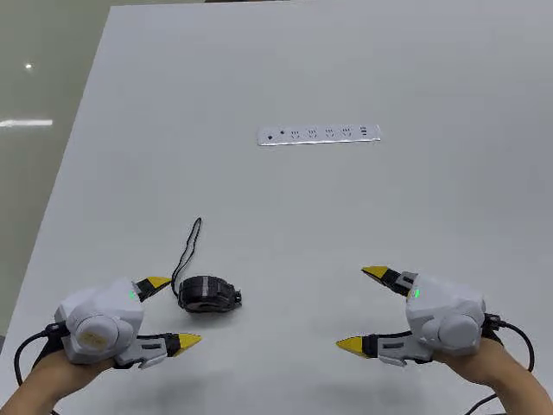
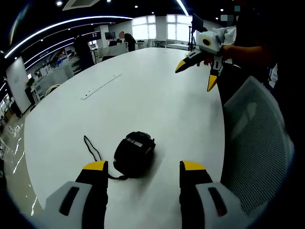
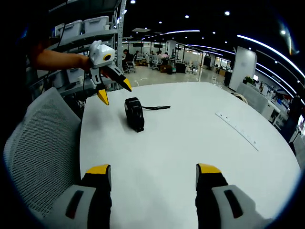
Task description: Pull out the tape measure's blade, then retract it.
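White worktable (image 1: pixel 302 207), matte, bare over most of its top; open-plan office with shelving and ceiling lights behind it in the gripper views.

Item 1: tape measure (image 1: pixel 207 294), black case, lying on the near left part of the table. A thin black wrist strap (image 1: pixel 187 251) runs from the case toward the far side and loops back.

Item 2: left gripper (image 1: pixel 179 311), white body, 2 yellow-tipped jaws spread wide, holding nothing. The tape measure lies just beyond its tips on their right, apart from both jaws. In the left gripper view the case sits just ahead of the gap between the 2 tips.

Item 3: right gripper (image 1: pixel 354 308), same make, near right, jaws spread wide and holding nothing. It is well apart from the tape measure, with bare table between, and points left toward it.

Item 4: power strip (image 1: pixel 319 134), white, lying flat and crosswise, far of centre.

Item 5: grey mesh chair back (image 3: pixel 43 138), at the near table edge.
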Tool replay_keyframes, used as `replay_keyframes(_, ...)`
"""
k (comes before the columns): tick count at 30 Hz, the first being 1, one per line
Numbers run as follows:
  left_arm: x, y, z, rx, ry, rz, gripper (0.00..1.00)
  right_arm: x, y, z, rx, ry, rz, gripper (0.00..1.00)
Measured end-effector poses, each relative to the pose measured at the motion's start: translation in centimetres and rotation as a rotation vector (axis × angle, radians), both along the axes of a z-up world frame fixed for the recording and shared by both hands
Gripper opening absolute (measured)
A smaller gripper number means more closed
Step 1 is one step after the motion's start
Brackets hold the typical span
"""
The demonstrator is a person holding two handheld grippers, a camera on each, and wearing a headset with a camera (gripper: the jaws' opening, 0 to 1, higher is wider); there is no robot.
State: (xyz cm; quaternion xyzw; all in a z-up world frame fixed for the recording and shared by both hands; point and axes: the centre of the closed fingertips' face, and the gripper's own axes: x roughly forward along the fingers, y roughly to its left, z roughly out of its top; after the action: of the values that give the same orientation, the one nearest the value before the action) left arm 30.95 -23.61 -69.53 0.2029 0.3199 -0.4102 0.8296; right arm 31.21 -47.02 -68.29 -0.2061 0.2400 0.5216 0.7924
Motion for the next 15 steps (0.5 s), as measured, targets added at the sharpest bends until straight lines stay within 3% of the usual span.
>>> replay_keyframes(15, 2.2, 0.1, -1.8, 0.069, -0.003, -0.07, 0.49, 1.5, 2.8, -0.7, 0.002, -0.014, 0.098, 0.65)
